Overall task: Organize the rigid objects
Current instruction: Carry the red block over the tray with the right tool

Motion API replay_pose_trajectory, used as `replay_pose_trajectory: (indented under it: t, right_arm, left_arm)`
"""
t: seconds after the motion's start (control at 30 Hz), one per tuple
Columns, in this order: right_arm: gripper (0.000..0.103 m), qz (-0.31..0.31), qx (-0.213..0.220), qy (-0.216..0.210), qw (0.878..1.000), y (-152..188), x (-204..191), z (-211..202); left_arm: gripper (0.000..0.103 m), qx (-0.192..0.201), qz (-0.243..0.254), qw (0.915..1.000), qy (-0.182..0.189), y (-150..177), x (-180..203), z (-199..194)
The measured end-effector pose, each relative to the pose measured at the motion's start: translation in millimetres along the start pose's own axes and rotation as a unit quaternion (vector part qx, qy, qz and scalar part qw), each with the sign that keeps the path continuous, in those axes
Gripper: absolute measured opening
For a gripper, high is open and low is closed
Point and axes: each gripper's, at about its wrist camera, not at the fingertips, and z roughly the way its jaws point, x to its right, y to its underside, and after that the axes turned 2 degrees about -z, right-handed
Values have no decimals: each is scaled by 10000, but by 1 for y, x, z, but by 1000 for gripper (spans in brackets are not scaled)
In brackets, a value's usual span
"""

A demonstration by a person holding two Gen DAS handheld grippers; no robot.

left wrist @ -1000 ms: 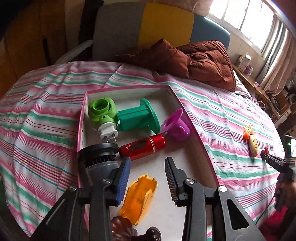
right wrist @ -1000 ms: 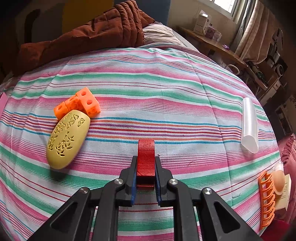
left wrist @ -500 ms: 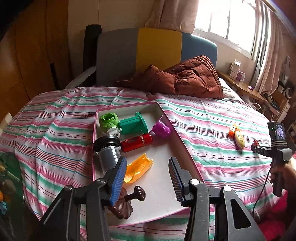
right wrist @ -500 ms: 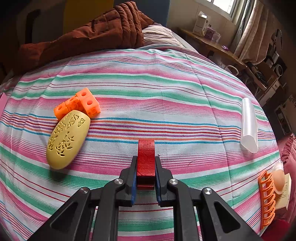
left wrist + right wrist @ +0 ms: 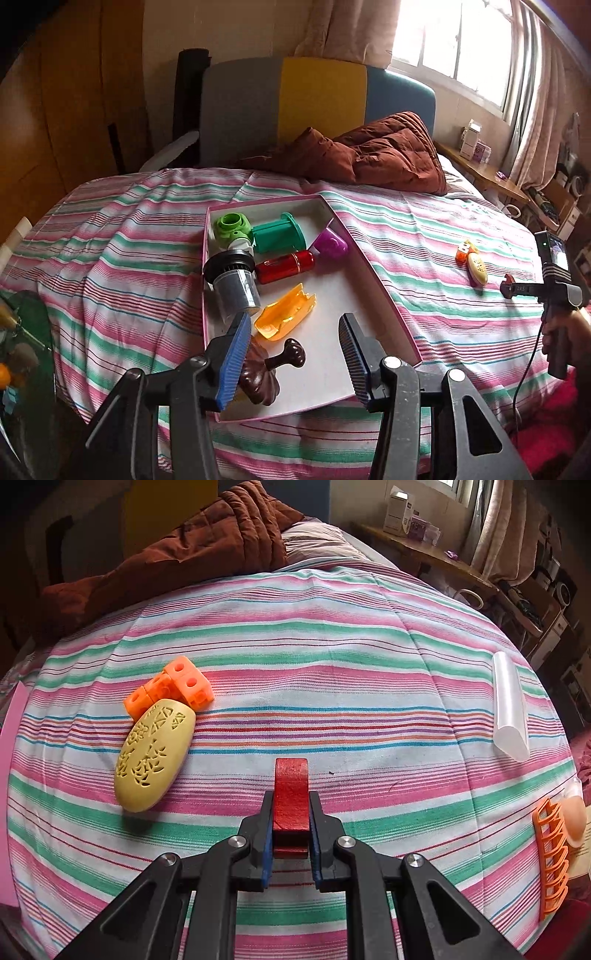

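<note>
Backing my left claw (image 5: 291, 354) up and away from the pink-edged tray (image 5: 384, 295), I now see the whole tray where a second ago I hung low over its contents; its jaws have just been opening and stand apart with nothing between them. The brown knobbed piece (image 5: 266, 369) lies on the tray floor right behind my left fingertip, beside the orange shell (image 5: 286, 317), with the grey cylinder (image 5: 236, 291), red tube (image 5: 286, 265), green plug (image 5: 232, 229), teal spool (image 5: 279, 232) and purple cap (image 5: 330, 247) further in. I judge that drop-off finished, so this hand is free for the next item. My right claw (image 5: 291, 814) has kept still and is clenched on a red block (image 5: 291, 790), low over the striped bedspread (image 5: 332, 664); whether the block has left the cloth I cannot tell. The yellow perforated oval case (image 5: 155, 753) and the orange cube cluster (image 5: 173, 688) touching it lie to its left on the cover, the clear tube (image 5: 511, 716) well off to the right, and an orange lattice piece (image 5: 552, 856) at the right edge. By my reckoning the red block goes to the tray next, with those four loose pieces left to collect.
</note>
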Motion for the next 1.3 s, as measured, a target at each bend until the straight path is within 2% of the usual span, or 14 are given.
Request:
replay_pose_trajectory:
  t: [0.13,0.33,0.4,0.47,0.63,0.77,0.9,1.03,1.3]
  right_arm:
    - [14,-105,-239,-196,9995,6,-13,-8]
    - [14,-693,-452,-442,9956,24,-54,-22]
    - [14,-804,-506,-658,9933,28,-68,-28]
    - [14,-877,-418,-747,9925,31,-81,-37]
    - [14,-1069,22,-1382,9846,30,-125,-69]
    - [14,-1375,267,-1937,9710,29,-173,-92]
    - [14,-1801,381,-2262,9565,31,-222,-108]
    - [14,-2134,404,-2352,9474,31,-258,-108]
    - [14,-2436,284,-2243,9432,32,-304,-92]
  left_arm:
    - [50,26,-45,10000,-34,3,-7,-2]
    - [50,61,-116,9999,-30,5,-15,-4]
    - [50,62,-127,9999,-31,5,-16,-4]
    - [50,77,-141,9999,-34,6,-18,-5]
    - [50,42,-217,9997,-54,7,-24,-4]
    - [50,39,-243,9997,-65,9,-26,-3]
    - [50,33,-269,9996,-87,10,-30,-4]
    - [50,13,-340,9994,-117,12,-37,-3]
    - [50,-55,-464,9987,-225,18,-51,-1]
